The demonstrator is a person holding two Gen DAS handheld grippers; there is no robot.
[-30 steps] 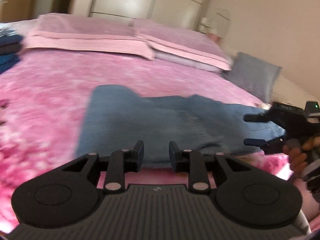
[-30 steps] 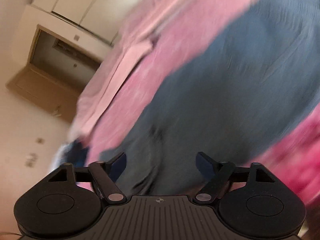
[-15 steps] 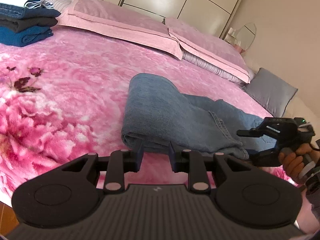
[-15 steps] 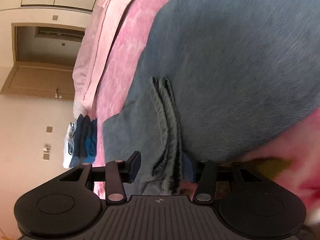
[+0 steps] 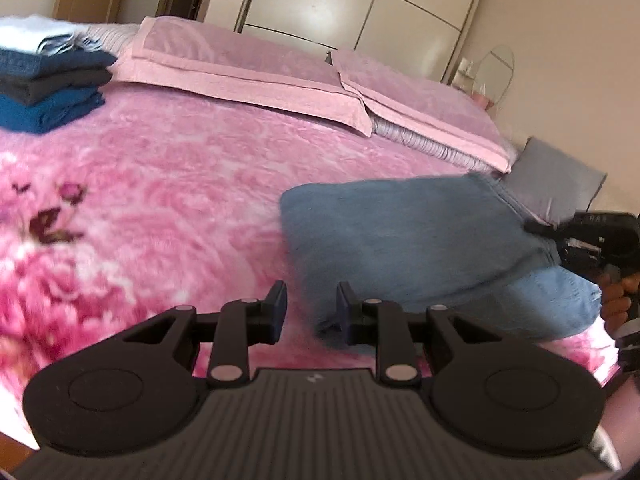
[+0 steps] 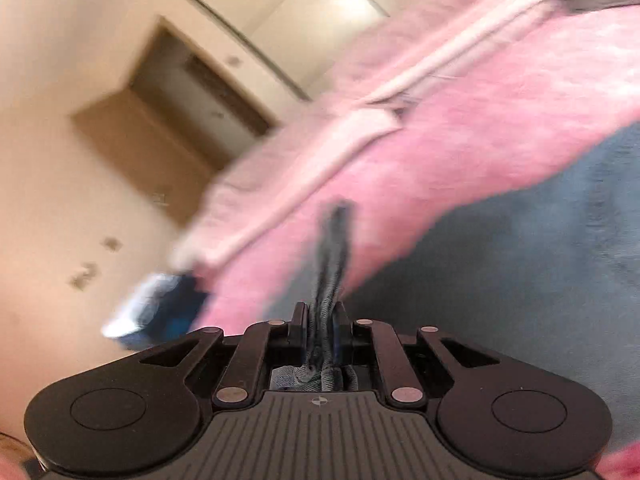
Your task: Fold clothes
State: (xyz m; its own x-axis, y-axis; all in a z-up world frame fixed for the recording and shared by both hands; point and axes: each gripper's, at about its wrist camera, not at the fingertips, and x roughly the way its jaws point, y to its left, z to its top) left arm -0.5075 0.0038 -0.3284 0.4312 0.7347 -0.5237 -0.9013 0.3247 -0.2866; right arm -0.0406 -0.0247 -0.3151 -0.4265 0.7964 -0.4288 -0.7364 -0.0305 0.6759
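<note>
Pink plush covers the bed, a flowered blanket running up to two pale pink pillows at the headboard, with a grey cushion off to the far right. At the far left corner sits a stack of folded clothes, dark blues under something white.

Near the front right of the bed lie the blue jeans, already doubled over into a thick pad. Denim like this is heavy and fairly stiff for cloth; it should hold a crease but drag on the plush, so I judge the firm places to take it are the bunched hem or seam edges, not the flat middle.

The right hand-held gripper has exactly such an edge: its jaws are closing on a gathered ridge of denim, pads pressed to the fabric on both sides. The left hand-held gripper stands partly open with nothing between its fingers, just beside the near corner of the jeans.

Compared with half a second ago, the right jaws have gone from straddling the seam to pinching it, and that end of the jeans has risen off the blanket, while the left one has slid leftward past the corner it faced.
</note>
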